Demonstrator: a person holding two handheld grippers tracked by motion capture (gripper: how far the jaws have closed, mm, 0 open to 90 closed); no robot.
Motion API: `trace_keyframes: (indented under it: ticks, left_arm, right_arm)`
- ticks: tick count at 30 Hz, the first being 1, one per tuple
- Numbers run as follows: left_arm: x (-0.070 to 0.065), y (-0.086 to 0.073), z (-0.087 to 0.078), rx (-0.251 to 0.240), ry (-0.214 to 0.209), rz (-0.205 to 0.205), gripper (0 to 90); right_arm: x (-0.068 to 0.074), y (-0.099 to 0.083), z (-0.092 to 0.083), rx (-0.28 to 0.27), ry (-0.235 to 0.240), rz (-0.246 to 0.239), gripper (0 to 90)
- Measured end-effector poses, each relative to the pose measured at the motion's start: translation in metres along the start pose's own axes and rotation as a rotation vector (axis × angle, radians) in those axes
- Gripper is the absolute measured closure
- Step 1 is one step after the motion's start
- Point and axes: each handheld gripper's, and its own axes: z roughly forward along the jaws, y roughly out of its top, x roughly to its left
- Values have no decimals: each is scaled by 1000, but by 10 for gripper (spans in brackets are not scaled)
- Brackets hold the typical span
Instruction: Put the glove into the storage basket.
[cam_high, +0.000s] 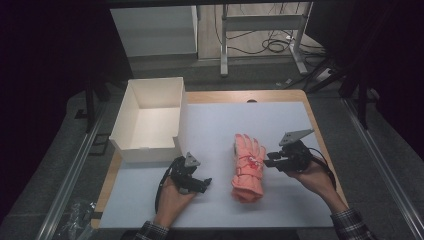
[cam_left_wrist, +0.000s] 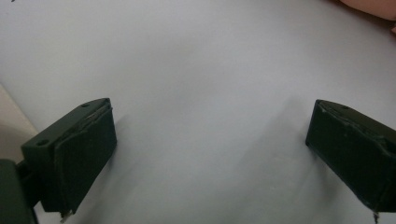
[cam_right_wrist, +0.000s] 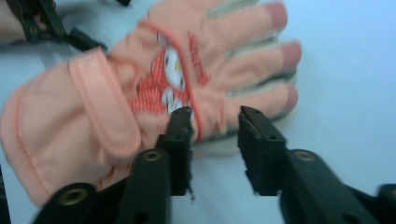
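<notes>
A: Your left claw rests wide open on bare tabletop, nothing between its jaws, with open room around it.

B: And the right?

A: Your right claw is partly open at the pink glove's edge, not gripping. The glove lies flat mid-tabletop.

B: Farther out?

A: The white box sits at the far left corner, empty, overhanging the edge.

An open white box sits on the white table.

the right hand-held gripper hovers, jaws parted, at the edge of the pink glove.
</notes>
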Motion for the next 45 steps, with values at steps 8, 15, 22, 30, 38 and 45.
trace_keyframes:
  ticks: [8,15,22,30,38,45]
  left_arm:
    - [0,0,0,1,-1,1,20]
    - [0,0,0,1,-1,1,20]
    - [0,0,0,1,-1,1,20]
    - [0,0,0,-1,-1,-1,20]
    - [0,0,0,0,-1,-1,20]
    - [0,0,0,2,-1,2,20]
  right_arm:
    - [14,-41,19,21,36,12,887]
    - [26,-59,33,20,65,18,888]
    - [32,-62,43,7,71,11,887]
    - [36,-60,48,-7,81,10,885]
    - [41,-51,57,-9,94,14,867]
    - [46,-45,65,-15,87,7,867]
